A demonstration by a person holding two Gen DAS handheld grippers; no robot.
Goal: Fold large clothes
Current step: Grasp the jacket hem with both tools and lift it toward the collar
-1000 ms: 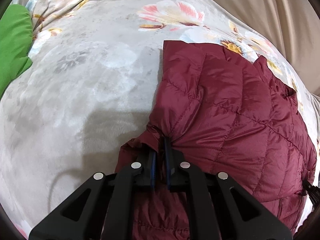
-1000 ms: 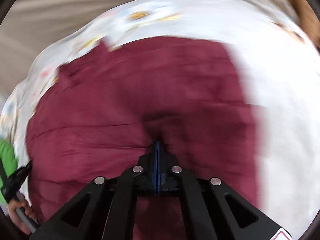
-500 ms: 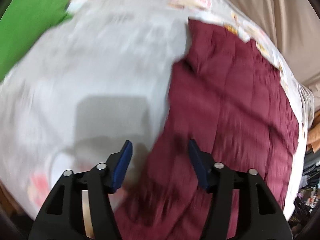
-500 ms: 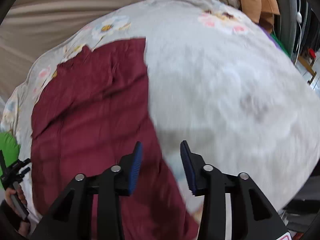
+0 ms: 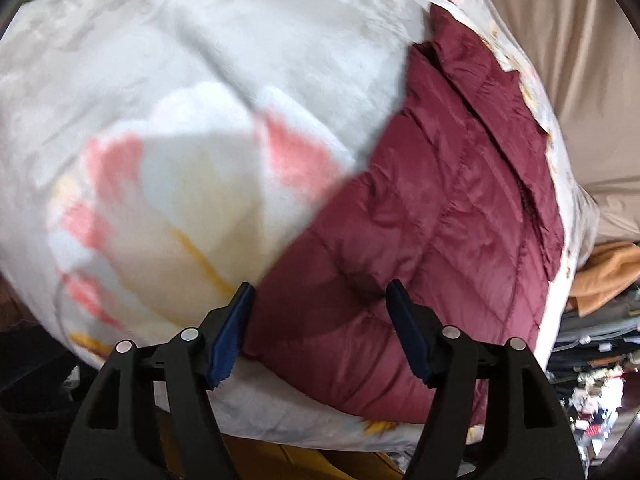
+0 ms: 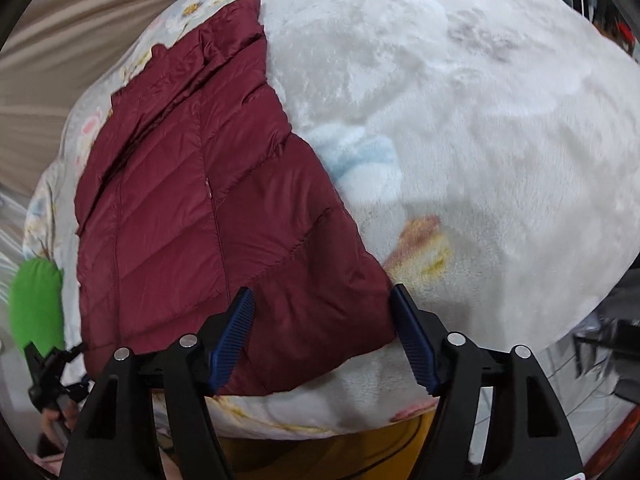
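Maroon quilted jacket [image 6: 208, 216] lies flat on the floral fleece blanket [image 6: 460, 128], already folded into a long narrow strip. Long axis runs from the near hem by your tools away toward the collar end at the far edge of the bed.

Left gripper [image 5: 320, 336]: jaws apart, just been opening, nothing clamped; the near left corner of the hem sits below/between the blue pads, pads not pressing. Right gripper [image 6: 322, 340]: same, jaws apart, just been opening, framing the near right corner of the hem, no grip.

So both tools are at the hem end, one per corner, roughly equally near. My read: next fold is hem up toward collar, along that long axis, so you'd re-grab both near corners and carry them fwd together.

Outward: green fabric [image 6: 36, 300] off the left side, orange cloth [image 5: 600, 272] at right, beige curtain [image 6: 60, 40] behind.

Brands/labels/text: none readable on jacket or blanket.
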